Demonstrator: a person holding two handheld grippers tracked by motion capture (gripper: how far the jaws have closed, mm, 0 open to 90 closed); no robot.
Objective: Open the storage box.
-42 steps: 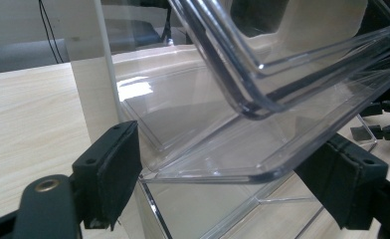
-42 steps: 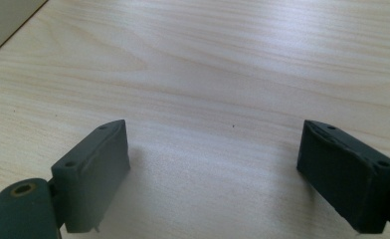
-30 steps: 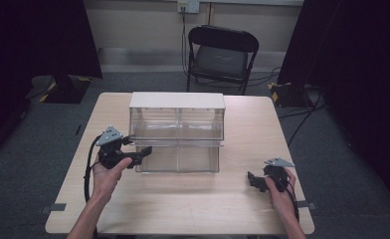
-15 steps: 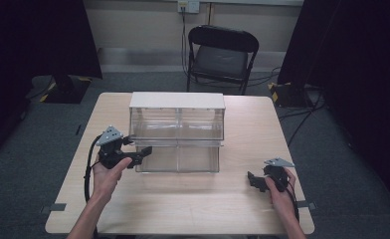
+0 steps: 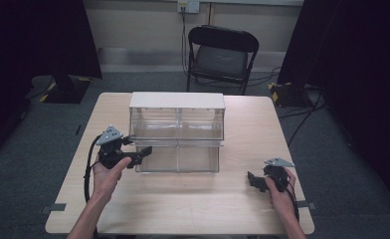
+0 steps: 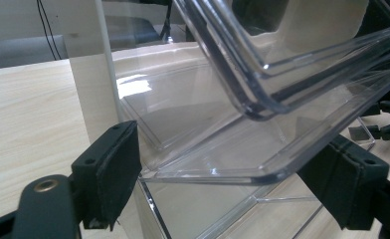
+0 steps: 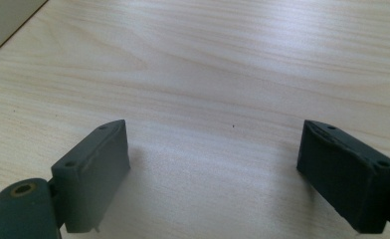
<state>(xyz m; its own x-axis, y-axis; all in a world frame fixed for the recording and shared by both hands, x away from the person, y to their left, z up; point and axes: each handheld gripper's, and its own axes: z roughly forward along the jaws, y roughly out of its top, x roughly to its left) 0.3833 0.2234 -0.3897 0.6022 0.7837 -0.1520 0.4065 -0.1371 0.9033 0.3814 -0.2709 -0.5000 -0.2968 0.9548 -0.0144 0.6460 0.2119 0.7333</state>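
A clear plastic drawer cabinet (image 5: 177, 130) with a white top stands mid-table. In the high view my left gripper (image 5: 144, 152) sits at the cabinet's lower-left corner, pointing right along the front. In the left gripper view the left gripper (image 6: 230, 174) is open, and the curved clear rim of a drawer (image 6: 262, 149) lies between its black pads (image 6: 111, 172) without either pad pressing on it. My right gripper (image 5: 253, 180) rests near the table's front right, held by a hand. In the right gripper view it (image 7: 233, 164) is open over bare wood with nothing between the jaws.
The light wooden table (image 5: 193, 204) has free room in front of the cabinet and on both sides. A black folding chair (image 5: 220, 57) stands behind the far edge. Dark curtains flank the room, and cables lie on the grey floor.
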